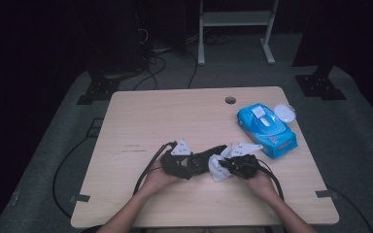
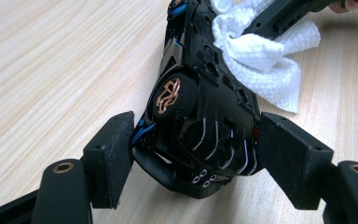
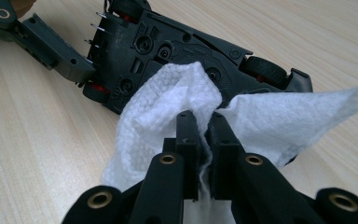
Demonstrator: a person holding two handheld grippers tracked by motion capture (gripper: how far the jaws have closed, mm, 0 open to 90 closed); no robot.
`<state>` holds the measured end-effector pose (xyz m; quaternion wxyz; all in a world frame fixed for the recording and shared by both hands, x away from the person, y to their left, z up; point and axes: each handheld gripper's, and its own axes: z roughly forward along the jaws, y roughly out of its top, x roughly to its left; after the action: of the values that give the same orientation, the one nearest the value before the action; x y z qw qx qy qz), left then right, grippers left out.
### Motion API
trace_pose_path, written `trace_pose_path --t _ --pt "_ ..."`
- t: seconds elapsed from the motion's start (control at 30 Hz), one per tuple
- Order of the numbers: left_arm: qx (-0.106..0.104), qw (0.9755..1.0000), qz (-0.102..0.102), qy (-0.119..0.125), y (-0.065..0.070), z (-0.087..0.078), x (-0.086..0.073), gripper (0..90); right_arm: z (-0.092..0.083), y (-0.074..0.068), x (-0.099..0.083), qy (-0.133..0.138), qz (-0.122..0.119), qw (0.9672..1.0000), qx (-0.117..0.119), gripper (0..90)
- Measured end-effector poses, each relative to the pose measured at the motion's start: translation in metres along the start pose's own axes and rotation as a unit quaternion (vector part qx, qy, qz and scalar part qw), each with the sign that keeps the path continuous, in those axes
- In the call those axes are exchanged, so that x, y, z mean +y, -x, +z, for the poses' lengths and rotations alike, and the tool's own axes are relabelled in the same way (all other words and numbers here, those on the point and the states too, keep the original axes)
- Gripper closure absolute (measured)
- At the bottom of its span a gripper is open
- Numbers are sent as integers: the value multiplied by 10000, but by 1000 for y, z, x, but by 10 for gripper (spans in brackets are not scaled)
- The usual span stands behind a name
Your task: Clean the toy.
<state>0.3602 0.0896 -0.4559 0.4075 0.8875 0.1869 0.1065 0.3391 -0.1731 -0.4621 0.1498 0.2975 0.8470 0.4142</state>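
A black toy car (image 2: pixel 200 107) with copper-coloured wheels lies tipped on its side, its underside (image 3: pixel 168 42) facing my right gripper. My left gripper (image 2: pixel 193 154) is shut on the car's rear end, one pad on each flank. In the high view this gripper (image 1: pixel 194 162) sits left of the car (image 1: pixel 204 156) near the table's front. My right gripper (image 3: pixel 204 123) is shut on a crumpled white wipe (image 3: pixel 158 112) and presses it against the car's underside. From above, the wipe (image 1: pixel 217 167) shows between the two grippers, with the right gripper (image 1: pixel 233 164) beside it.
A blue pack of wipes (image 1: pixel 267 128) lies at the right of the wooden table (image 1: pixel 150 116), with a white round lid (image 1: pixel 285 113) behind it. A cable hole (image 1: pixel 230 100) sits near the back edge. Cables trail off the front edge by both forearms.
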Motion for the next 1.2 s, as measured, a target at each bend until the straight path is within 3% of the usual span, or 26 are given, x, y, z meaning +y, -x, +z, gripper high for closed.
trace_pose_path --t 0.1,0.2,0.27,0.7,0.87,1.03,1.2 --pt "145 9994 246 206 7 -5 0 313 -1 -1 0 -50 17 10000 38 842" --pt "121 9984 449 330 12 -9 2 437 1 -2 -3 -251 -7 9997 77 842" --pt "149 9980 548 277 17 -7 3 415 4 -5 -6 -288 -27 9995 89 842" --pt "-334 9979 446 332 25 7 6 466 3 -4 -7 -242 38 9996 128 842" --pt "-260 9987 333 275 28 15 8 447 5 -5 -7 -256 57 9995 160 842" --pt "12 9990 316 301 25 13 7 545 4 -4 -6 -87 216 9994 261 842" --pt "76 9993 264 236 17 9 5 572 2 -6 -1 61 237 9992 320 842"
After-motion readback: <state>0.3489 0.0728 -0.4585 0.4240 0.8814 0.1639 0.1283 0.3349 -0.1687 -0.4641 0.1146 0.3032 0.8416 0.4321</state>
